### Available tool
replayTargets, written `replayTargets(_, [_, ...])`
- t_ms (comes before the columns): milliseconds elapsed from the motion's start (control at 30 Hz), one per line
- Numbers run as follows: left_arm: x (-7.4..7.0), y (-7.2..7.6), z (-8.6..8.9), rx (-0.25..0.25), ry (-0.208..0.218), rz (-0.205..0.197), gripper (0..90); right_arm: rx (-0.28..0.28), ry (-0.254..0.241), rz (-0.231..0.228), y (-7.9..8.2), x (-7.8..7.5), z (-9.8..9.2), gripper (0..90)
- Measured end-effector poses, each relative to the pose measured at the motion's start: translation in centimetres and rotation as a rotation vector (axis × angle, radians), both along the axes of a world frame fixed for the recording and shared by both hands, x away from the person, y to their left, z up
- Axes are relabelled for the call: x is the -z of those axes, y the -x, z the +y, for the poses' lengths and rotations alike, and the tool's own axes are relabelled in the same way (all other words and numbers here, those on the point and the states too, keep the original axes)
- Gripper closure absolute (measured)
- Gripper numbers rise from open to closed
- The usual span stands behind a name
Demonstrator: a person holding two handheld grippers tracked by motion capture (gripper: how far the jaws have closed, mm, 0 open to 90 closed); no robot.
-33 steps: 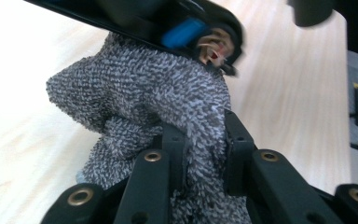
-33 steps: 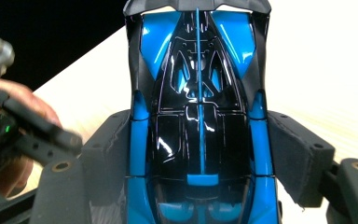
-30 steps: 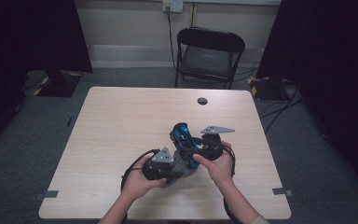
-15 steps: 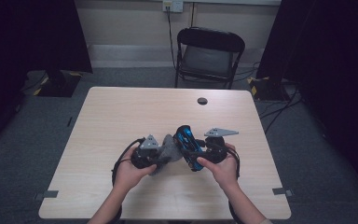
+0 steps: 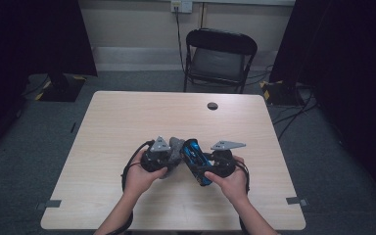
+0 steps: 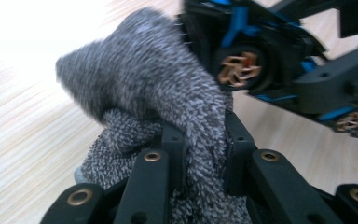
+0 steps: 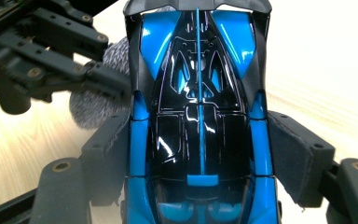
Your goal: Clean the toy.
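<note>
cloth (image 6: 168, 107): grey-white knit, fuzzy and rough, matt; pinched by left gripper (image 6: 205, 154).
toy car (image 7: 198, 116): hard plastic, blue and black, glossy w/ bright reflections, smooth; wheel hubs (image 6: 240, 70) coppery, metallic look.
left gripper jaws: black plastic, matt; brass-look rivets seen.
right gripper (image 7: 198, 154): black matt body; pads (image 7: 291, 154) rough-textured, rubbery look, pressed on car sides.
table (image 5: 127, 122): pale wood-grain laminate, smooth, slight sheen.

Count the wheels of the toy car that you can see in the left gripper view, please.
2. One wheel is near the top centre, beside the grey cloth. The other wheel is at the right edge. Further wheels of the toy car may be hidden on its far side.
</note>
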State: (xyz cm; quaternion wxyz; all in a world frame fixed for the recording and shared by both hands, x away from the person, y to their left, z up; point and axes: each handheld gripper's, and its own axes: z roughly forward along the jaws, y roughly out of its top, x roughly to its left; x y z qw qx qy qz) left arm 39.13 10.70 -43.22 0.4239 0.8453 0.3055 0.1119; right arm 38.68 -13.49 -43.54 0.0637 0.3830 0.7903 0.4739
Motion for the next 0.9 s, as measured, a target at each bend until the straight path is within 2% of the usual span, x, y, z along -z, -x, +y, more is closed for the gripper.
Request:
replayTargets(300, [0.4,1.0,-0.5,0.043,-0.011,0.006,75.2,0.008,-0.003,-0.004,-0.4,-0.4,0.5,27.9])
replayTargets(567, [0.8,2.3,-1.5,0.117,-0.027,0.017,75.2,0.023,-0.017,-0.011,-1.0,-0.9,1.0,27.9])
replayTargets(900, [1.8,3.4,-2.6,0.190,-0.021,0.038,75.2,0.052,-0.028,-0.024,-1.5,-1.5,1.3,27.9])
